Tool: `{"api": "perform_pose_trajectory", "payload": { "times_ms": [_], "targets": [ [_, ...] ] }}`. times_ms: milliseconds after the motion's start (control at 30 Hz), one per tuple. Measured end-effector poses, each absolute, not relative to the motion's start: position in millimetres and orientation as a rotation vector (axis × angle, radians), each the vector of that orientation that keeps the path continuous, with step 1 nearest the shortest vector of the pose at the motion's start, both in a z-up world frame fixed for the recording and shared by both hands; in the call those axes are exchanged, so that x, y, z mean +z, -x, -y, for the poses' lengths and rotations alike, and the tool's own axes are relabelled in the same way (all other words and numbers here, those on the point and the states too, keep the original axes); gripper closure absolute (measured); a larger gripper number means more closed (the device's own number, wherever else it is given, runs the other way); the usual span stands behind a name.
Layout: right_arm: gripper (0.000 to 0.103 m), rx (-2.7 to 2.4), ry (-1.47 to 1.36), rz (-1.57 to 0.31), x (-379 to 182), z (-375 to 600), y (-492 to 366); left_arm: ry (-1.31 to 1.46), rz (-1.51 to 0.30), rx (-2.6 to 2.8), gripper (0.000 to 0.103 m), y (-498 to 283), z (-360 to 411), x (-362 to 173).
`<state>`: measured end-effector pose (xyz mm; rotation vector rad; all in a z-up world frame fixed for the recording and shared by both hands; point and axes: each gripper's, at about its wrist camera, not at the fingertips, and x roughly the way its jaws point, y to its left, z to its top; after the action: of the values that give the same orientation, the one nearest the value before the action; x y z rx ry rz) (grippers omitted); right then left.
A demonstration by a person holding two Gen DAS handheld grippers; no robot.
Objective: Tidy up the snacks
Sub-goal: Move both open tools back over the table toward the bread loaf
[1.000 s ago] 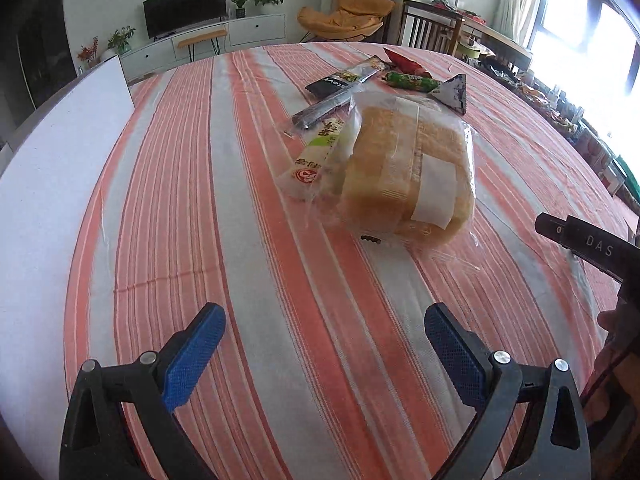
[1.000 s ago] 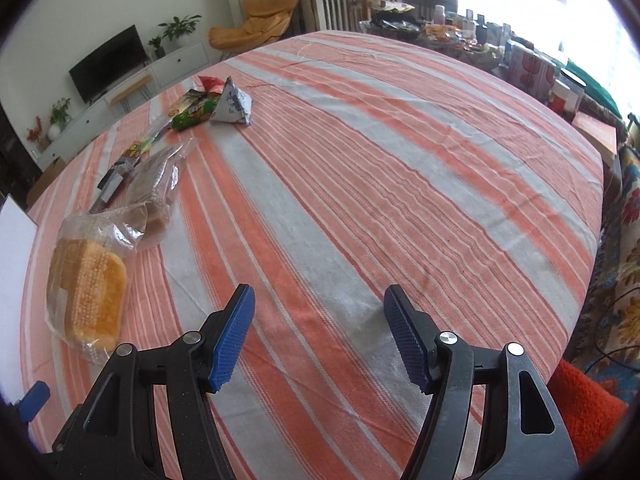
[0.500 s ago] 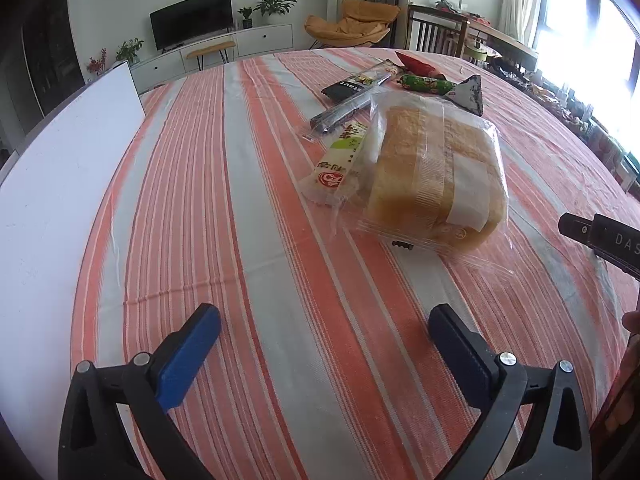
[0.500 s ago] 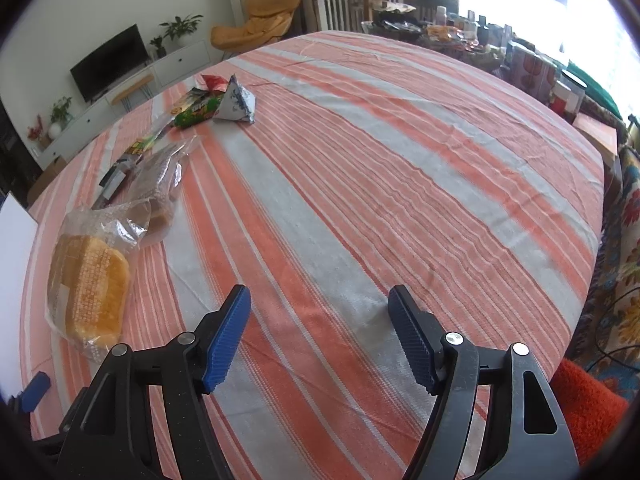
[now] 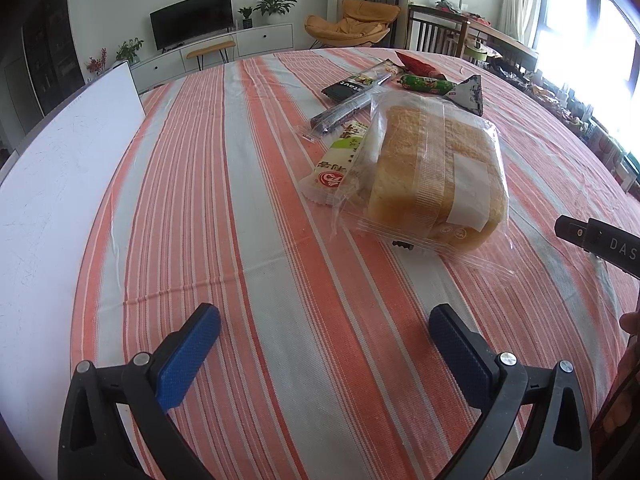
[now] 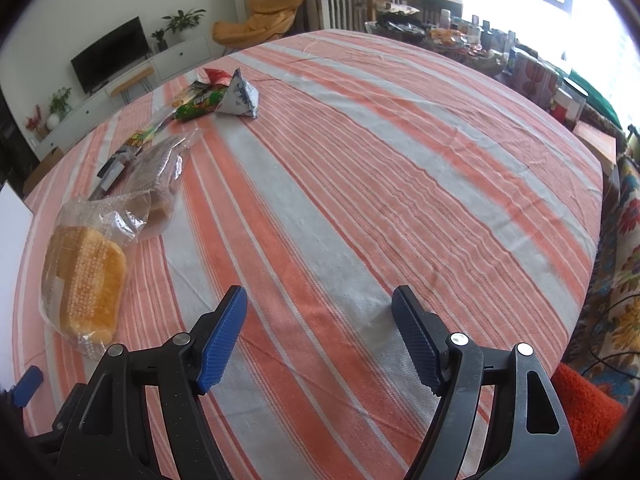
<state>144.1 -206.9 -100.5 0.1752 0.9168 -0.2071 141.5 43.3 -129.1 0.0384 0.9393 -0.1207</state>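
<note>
A loaf of sliced bread in a clear bag [image 5: 434, 172] [image 6: 84, 276] lies on the striped tablecloth. Behind it are a white and green snack stick [image 5: 340, 160], a dark long packet [image 5: 340, 114], a black packet [image 5: 360, 82], a green sausage pack [image 5: 426, 84] [image 6: 198, 106], a red packet [image 5: 416, 65] and a triangular blue and white pouch [image 5: 468, 94] [image 6: 239, 96]. My left gripper [image 5: 324, 334] is open, short of the bread, with nothing between its fingers. My right gripper [image 6: 320, 320] is to the right of the bread, over bare cloth, its jaws opening and empty.
A white board [image 5: 60, 184] lies along the table's left side. The right gripper's black body [image 5: 600, 240] and a hand [image 5: 628, 360] show at the right edge of the left wrist view. Cluttered shelves and boxes [image 6: 532, 76] stand past the table's far right edge.
The right gripper's jaws have spread a little wider. In the left wrist view the snacks sit slightly lower and further right in the frame; nothing on the table has moved.
</note>
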Motion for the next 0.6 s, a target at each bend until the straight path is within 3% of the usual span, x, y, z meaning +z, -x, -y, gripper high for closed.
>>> {"api": "perform_pose_trajectory", "payload": {
  "times_ms": [600],
  "targets": [
    [0.025,-0.196,-0.191,-0.915,-100.0,208.5,-142.8,-0.038,-0.939,-0.121,0.000,-141.2,-43.6,-129.2]
  ]
}}
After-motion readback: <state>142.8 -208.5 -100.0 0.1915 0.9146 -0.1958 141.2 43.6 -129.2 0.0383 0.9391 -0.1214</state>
